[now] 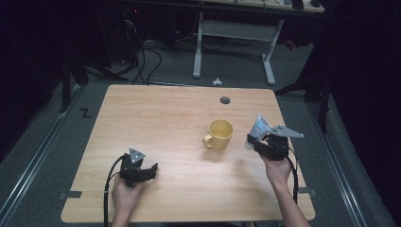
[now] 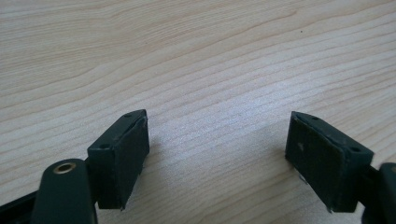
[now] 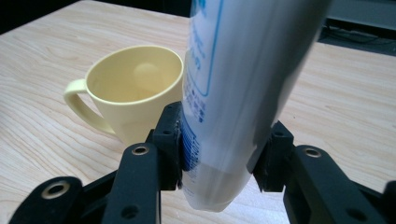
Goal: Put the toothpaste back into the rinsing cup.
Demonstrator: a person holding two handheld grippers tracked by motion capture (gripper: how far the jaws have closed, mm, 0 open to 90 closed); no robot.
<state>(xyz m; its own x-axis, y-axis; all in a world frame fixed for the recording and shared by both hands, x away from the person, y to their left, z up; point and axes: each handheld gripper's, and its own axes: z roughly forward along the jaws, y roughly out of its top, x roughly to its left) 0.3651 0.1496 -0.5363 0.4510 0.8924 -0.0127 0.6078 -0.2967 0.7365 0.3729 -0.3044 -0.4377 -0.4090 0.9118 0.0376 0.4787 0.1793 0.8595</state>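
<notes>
Right claw is clamped on the tube, left claw released. I'd line it up over the mug first, then lower slowly.

Yellow mug mid-table, right hand-held gripper clamping a white tube — just beside it

In the right gripper view, the white tube ran off the top edge, its print blurred beyond reading and its lower sides hidden behind the pads. The yellow mug stood partly hidden behind it at centre left.
</notes>
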